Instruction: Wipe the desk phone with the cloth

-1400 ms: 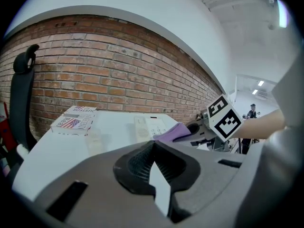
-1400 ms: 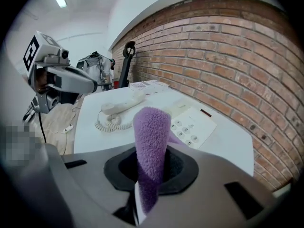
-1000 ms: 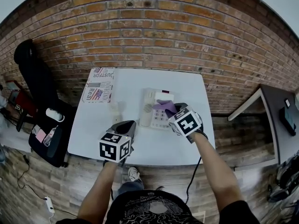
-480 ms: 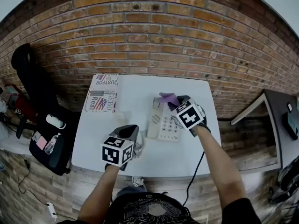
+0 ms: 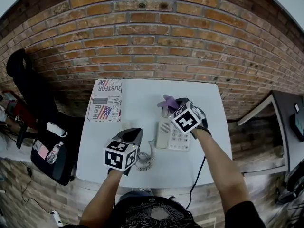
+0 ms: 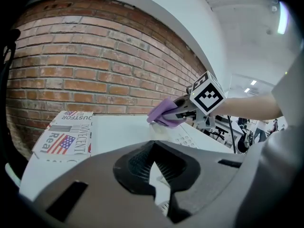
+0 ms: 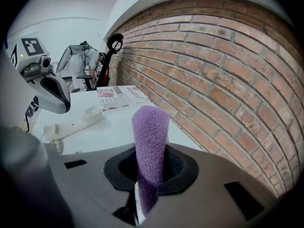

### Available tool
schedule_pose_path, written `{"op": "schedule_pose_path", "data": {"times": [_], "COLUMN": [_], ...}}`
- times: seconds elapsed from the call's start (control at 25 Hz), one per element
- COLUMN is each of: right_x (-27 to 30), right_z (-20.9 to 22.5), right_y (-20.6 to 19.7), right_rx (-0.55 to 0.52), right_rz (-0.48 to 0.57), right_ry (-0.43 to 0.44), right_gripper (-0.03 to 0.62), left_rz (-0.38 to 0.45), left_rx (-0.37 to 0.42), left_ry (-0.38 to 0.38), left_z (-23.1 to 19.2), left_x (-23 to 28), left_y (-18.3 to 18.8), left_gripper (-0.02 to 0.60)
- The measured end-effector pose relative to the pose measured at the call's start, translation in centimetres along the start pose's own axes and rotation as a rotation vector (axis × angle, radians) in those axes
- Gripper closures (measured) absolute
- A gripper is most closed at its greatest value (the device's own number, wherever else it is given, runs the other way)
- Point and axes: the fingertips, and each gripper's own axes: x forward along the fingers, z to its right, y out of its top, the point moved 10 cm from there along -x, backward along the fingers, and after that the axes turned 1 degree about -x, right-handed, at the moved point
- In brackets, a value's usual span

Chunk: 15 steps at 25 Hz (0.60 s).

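The white desk phone (image 5: 179, 137) lies on the white table (image 5: 137, 103), its handset (image 5: 162, 133) resting along its left side. My right gripper (image 5: 176, 109) is shut on a purple cloth (image 5: 167, 101), held at the phone's far end. The right gripper view shows the cloth (image 7: 149, 141) sticking up between the jaws, with the handset (image 7: 71, 125) beyond it. My left gripper (image 5: 131, 137) hovers near the phone's front left, jaws together with nothing in them. Through the left gripper view I see the cloth (image 6: 162, 112) over the keypad (image 6: 187, 139).
A printed newspaper-pattern box (image 5: 105, 100) lies at the table's far left. The coiled cord (image 5: 145, 160) sits near the front edge. A brick wall (image 5: 152, 46) backs the table. A black chair (image 5: 28, 84) and a bag (image 5: 47, 148) stand at the left.
My right gripper has carried the cloth from the phone's upper keypad to its far end. The left gripper has stayed by the phone's front left. The head view has shifted.
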Motion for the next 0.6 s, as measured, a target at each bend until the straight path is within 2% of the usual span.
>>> {"op": "schedule_pose_path", "data": {"times": [0.6], "right_x": [0.8], "right_z": [-3.7], "right_y": [-1.8], "right_rx": [0.034], "right_rz": [-0.033], "right_ry": [0.089], "right_gripper": [0.548], "left_rz": [-0.001], "left_rx": [-0.034], "left_ry": [0.012], "left_z": [0.4], "left_x": [-0.5], "left_y": [-1.2], "left_gripper": [0.575]}}
